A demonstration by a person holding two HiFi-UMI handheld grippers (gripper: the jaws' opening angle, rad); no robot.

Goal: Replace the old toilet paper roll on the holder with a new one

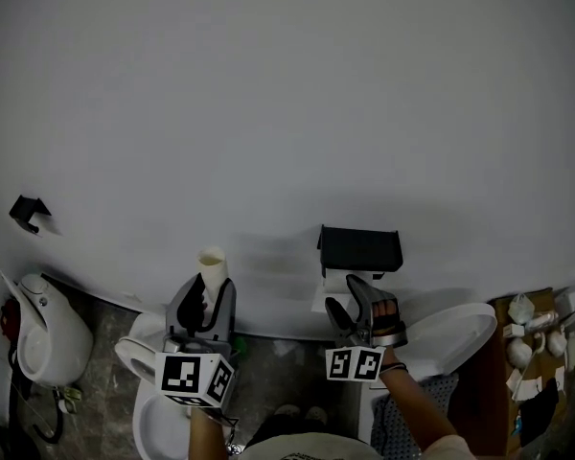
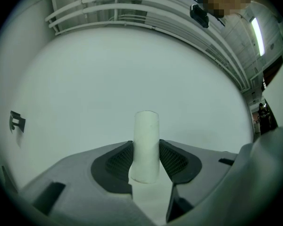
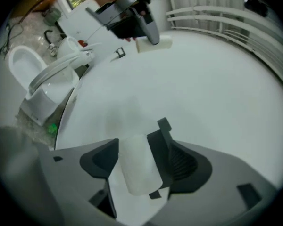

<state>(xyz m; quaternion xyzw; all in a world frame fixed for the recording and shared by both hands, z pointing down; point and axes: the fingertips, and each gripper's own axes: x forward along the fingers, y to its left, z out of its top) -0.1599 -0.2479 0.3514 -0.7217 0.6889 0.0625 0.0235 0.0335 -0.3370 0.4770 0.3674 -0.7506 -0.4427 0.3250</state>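
Cream cardboard tube [image 2: 146,145], one, stands upright, clenched in the left gripper [image 1: 210,292] at near left, while the right gripper [image 1: 353,305], jaws released wide, flanks one white paper roll [image 3: 137,164] at the single black wall holder [image 1: 360,249], bare white wall [image 1: 287,94] beyond.

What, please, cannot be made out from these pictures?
Head view: the casing of the black holder hides its inside.
Head view: the right gripper covers most of the white roll beneath it.
Head view: the black wall fitting, far left, is too small to identify.
Head view: the clutter at the right edge is tiny and cut off.
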